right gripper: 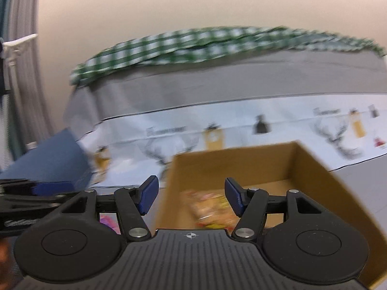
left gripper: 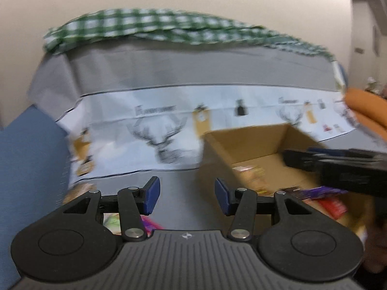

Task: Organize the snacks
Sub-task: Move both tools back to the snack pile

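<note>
Two tools, both spread wide and carrying nothing: left tool (left gripper: 187,194) hangs above bare grey desk (left gripper: 183,145), right tool (right gripper: 191,197) hangs over the near-left part of the cardboard box (right gripper: 312,169). Both views motion-blurred, so detail is rough. Box is open-topped and sits on the desk, in front of a white printed cloth with stag heads (left gripper: 157,130); a green checked cloth (left gripper: 145,24) lies bunched at the far edge. Inside the box, a yellow-red snack packet (right gripper: 208,205) on the floor; the left view also shows a purple packet (left gripper: 316,192) and a red one (left gripper: 331,206) toward the near side, whether in the box or on its rim I cannot tell. More snacks are outside: a pink packet (left gripper: 150,223) and a pale green one (left gripper: 112,221) peek out under the left tool's linkage, on the desk to the left of the box. Step looks like between placements, some snacks boxed, some not. Next move likely: left tool drops toward the pink or green packet, closes on an edge, carries it right into the box. Flat packets, so a low approach and an edge pinch are needed.
</note>
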`<state>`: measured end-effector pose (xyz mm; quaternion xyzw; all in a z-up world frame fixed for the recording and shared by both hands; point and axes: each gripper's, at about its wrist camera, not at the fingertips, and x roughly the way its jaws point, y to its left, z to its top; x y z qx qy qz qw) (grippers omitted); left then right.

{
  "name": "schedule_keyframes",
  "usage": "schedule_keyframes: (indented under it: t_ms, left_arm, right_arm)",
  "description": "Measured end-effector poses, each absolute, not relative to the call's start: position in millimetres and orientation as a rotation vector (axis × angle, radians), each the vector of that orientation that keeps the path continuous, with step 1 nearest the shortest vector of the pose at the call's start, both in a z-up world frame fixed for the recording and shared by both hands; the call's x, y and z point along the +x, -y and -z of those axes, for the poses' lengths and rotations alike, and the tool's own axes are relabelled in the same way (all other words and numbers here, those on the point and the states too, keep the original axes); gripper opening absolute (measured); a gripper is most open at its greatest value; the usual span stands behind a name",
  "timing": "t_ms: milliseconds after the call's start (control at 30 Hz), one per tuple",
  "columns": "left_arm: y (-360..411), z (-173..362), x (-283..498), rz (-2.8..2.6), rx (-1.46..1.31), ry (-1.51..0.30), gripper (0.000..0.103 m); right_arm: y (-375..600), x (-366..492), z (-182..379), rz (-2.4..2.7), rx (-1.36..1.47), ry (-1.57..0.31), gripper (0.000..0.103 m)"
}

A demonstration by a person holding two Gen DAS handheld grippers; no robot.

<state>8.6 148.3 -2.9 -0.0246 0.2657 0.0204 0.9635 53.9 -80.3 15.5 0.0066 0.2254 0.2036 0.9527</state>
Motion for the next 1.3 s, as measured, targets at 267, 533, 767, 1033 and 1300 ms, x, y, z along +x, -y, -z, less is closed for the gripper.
schedule_keyframes:
  t_ms: [267,533,767,1033,1300]
  left_arm:
    - [-221.9,41.0,26.8,-0.300,-0.276,-0.731,0.050]
    - [-260.0,58.4,53.5,-0.370,-0.474,-0.809,0.052]
    - [-283.0,86.8,70.5,-0.407,-0.563,-0.914,0.052]
    - [-281.7,105.5,85.5,-0.366,-0.542,-0.979,0.061]
    - [-260.9,116.4,91.4,-0.297,-0.403,-1.078,0.061]
  right_arm:
    - [40.8,53.7,-6.3,-0.612,0.079,-0.579,0.061]
    - [-1.9,51.4,11.0,-0.738,0.091,-0.693,0.051]
    - [-31.2,48.5,33.3,-0.783,0.036,-0.828,0.052]
    - [-40.9,58.2,53.4,-0.753,0.073,-0.947,0.053]
    - [-43.4,64.4,64.2,-0.715,0.071,-1.001,0.059]
